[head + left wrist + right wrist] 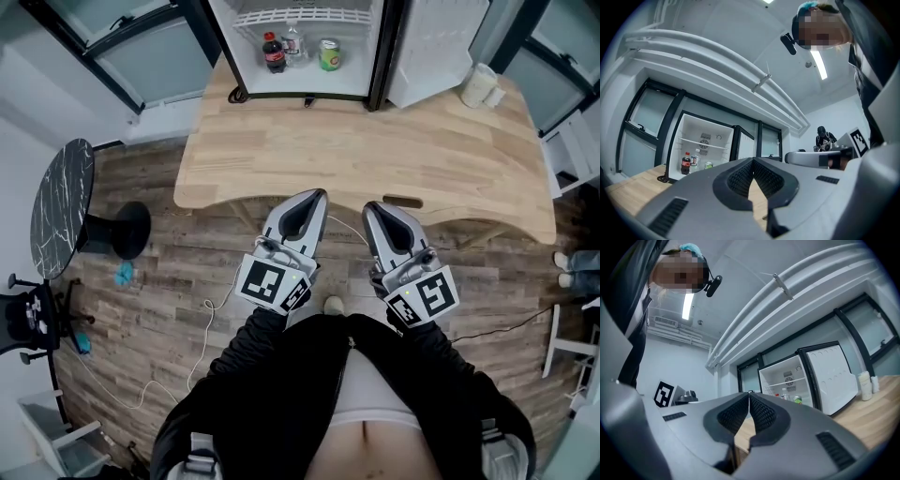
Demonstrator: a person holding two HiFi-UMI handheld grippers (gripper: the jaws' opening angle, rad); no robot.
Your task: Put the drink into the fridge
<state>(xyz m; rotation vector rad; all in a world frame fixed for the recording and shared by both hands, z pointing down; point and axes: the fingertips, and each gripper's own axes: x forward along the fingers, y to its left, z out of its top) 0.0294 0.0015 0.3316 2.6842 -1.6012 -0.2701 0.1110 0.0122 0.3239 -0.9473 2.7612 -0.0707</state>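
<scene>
A small white fridge (305, 86) stands open at the far side of the wooden table (375, 155). On its floor are a cola bottle (273, 52), a clear bottle (293, 41) and a green can (329, 54). My left gripper (317, 195) and right gripper (370, 207) hang side by side over the table's near edge, both shut and holding nothing. In the left gripper view the left gripper (753, 162) points toward the fridge (701, 147), with the cola bottle (686, 163) showing. In the right gripper view the right gripper (749, 397) points at the fridge (787, 383) and the can (797, 400).
The fridge door (431, 52) swings open to the right. White containers (480, 84) stand at the table's far right. A round dark marble table (61, 206) and a black stool (127, 230) are on the left. A cable (202, 328) runs along the floor. A person (825, 137) stands far back.
</scene>
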